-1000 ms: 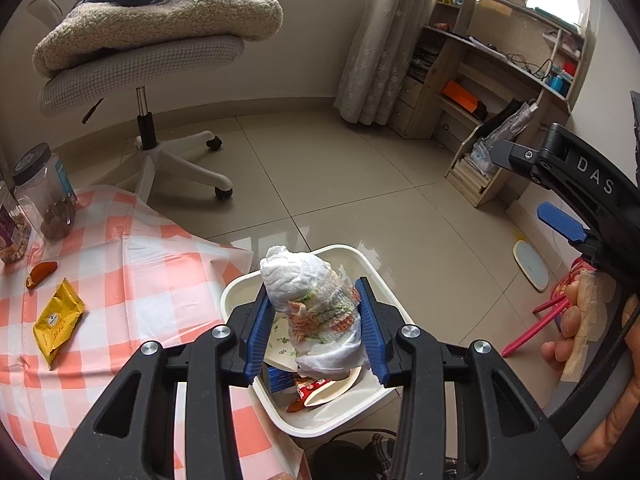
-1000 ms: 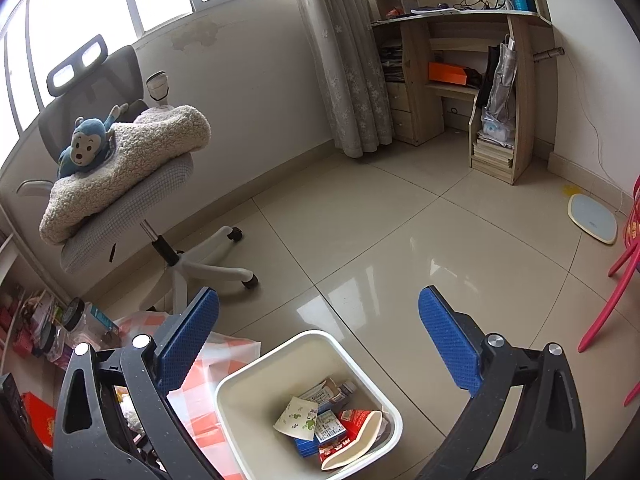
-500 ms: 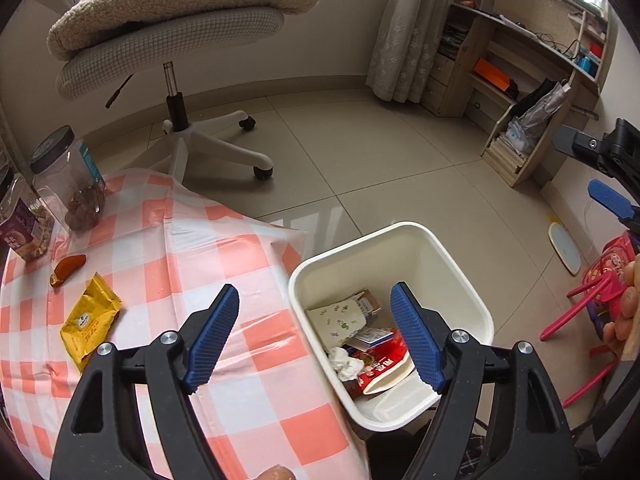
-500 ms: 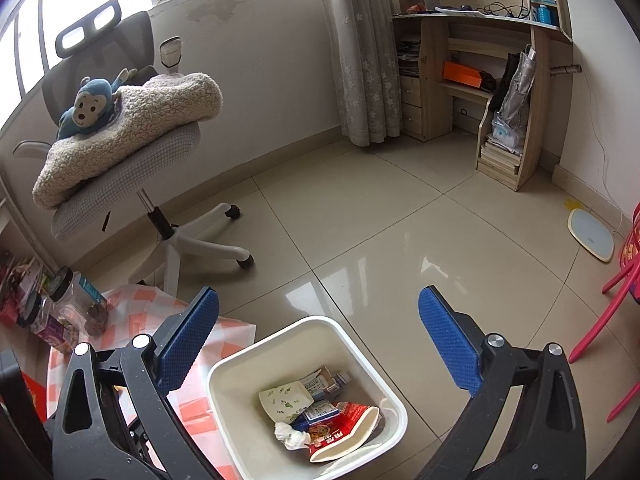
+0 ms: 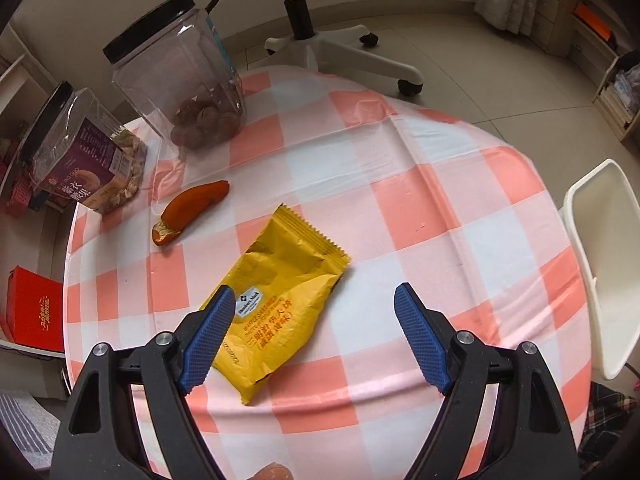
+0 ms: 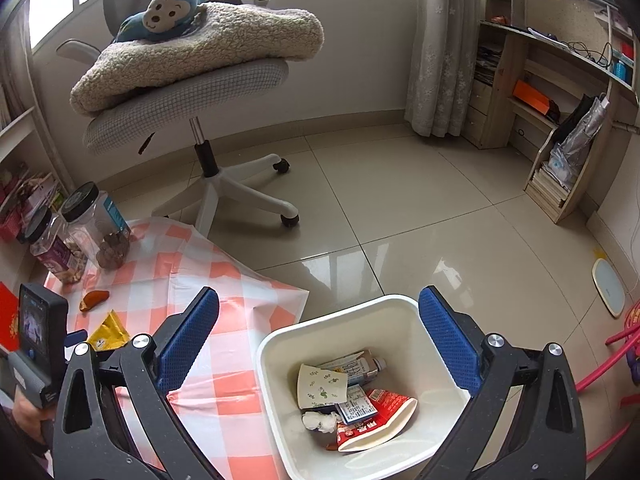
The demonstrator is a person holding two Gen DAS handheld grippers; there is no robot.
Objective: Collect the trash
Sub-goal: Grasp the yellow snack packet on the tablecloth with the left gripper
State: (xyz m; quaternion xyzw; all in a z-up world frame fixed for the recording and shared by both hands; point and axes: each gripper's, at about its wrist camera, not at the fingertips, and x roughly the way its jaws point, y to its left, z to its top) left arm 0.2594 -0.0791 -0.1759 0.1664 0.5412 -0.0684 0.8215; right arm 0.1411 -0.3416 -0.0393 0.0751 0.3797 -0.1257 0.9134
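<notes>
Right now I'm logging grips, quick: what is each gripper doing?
Left gripper: open, jaws have just been opening, holding nothing, above the yellow snack packet.
Right gripper: open, empty, over the trash bin.

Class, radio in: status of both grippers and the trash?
Left gripper open, empty, above yellow wrapper. Right gripper open over bin. Nothing blocking.

A lived-in home study: tiled floor (image 6: 420,208), a swivel office chair (image 6: 192,112) piled with a fleece blanket and plush monkey (image 6: 168,10), a wooden desk with shelves (image 6: 560,92), curtain (image 6: 444,48), checked tablecloth (image 5: 400,208).
</notes>
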